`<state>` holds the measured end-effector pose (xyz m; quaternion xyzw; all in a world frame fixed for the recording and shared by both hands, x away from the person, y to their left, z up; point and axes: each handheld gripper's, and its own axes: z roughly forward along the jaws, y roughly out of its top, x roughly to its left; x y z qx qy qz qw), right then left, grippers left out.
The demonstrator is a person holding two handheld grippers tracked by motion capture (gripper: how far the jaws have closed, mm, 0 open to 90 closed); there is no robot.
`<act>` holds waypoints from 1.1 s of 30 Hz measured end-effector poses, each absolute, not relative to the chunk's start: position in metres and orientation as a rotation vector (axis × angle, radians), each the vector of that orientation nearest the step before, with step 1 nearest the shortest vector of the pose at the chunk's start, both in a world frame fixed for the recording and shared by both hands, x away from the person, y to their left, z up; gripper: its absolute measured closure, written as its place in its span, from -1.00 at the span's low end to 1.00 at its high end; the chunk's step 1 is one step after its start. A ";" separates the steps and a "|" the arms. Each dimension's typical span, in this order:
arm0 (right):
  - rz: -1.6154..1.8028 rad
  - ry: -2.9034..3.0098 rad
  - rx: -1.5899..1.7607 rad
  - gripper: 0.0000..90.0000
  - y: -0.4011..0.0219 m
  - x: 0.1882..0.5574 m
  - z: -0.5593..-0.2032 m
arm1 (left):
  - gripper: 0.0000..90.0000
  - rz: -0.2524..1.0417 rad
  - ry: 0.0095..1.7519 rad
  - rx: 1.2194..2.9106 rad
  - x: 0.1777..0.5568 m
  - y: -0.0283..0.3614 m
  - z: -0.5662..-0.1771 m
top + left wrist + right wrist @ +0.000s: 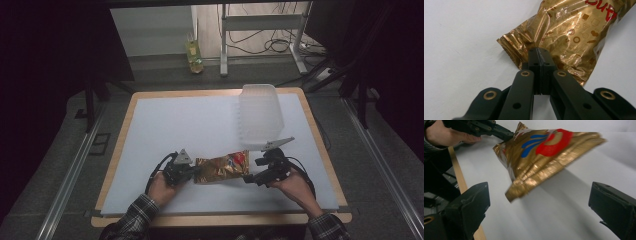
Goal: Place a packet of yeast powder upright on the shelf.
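Meanwhile, left tongs [539, 53] pinch the gold snack bag's [571, 32] crimped end; right tongs [541, 207] are spread wide beside it.

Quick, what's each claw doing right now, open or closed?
Left claw: closed on the gold snack bag's crimped end.
Right claw: open, holding nothing.

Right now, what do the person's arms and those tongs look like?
Both tongs, left and right, are black, with flat jaws and brass-coloured rivets. Each carries a grey three-cornered plate on top and trails a black cable. The person wears dark plaid sleeves.
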<state>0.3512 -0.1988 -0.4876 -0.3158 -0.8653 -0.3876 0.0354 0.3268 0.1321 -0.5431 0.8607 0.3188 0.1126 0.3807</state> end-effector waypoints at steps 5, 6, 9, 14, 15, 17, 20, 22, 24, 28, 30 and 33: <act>-1.118 -2.636 -0.999 -0.87 -0.182 0.360 -0.493 | 1.00 0.268 0.812 2.197 0.327 0.134 -0.543; -1.117 -2.623 -1.004 -0.84 -0.178 0.362 -0.493 | 1.00 0.267 0.811 2.197 0.327 0.134 -0.543; -1.081 -2.533 -1.031 -0.70 -0.169 0.369 -0.494 | 1.00 0.266 0.807 2.199 0.327 0.134 -0.543; -1.063 -2.469 -1.120 -0.17 -0.158 0.380 -0.496 | 0.99 0.270 0.800 2.202 0.326 0.133 -0.543; -1.063 -2.469 -1.120 -0.17 -0.158 0.380 -0.496 | 0.99 0.270 0.800 2.202 0.326 0.133 -0.543; -1.077 -2.441 -1.137 -0.04 -0.156 0.384 -0.497 | 0.99 0.273 0.796 2.204 0.326 0.133 -0.543; -1.113 -2.393 -1.147 0.10 -0.155 0.389 -0.499 | 0.99 0.272 0.793 2.207 0.326 0.133 -0.543; -1.126 -2.383 -1.146 0.16 -0.154 0.391 -0.500 | 0.99 0.274 0.790 2.207 0.326 0.133 -0.543; -1.125 -2.377 -1.139 0.21 -0.152 0.392 -0.502 | 0.99 0.274 0.789 2.208 0.326 0.133 -0.543; -1.127 -2.348 -1.136 0.41 -0.150 0.394 -0.504 | 0.99 0.284 0.783 2.210 0.326 0.133 -0.542; -1.138 -2.343 -1.116 0.47 -0.151 0.393 -0.502 | 0.99 0.298 0.778 2.217 0.325 0.133 -0.542; -1.152 -2.366 -1.090 0.51 -0.149 0.391 -0.498 | 0.90 0.323 0.769 2.213 0.324 0.134 -0.539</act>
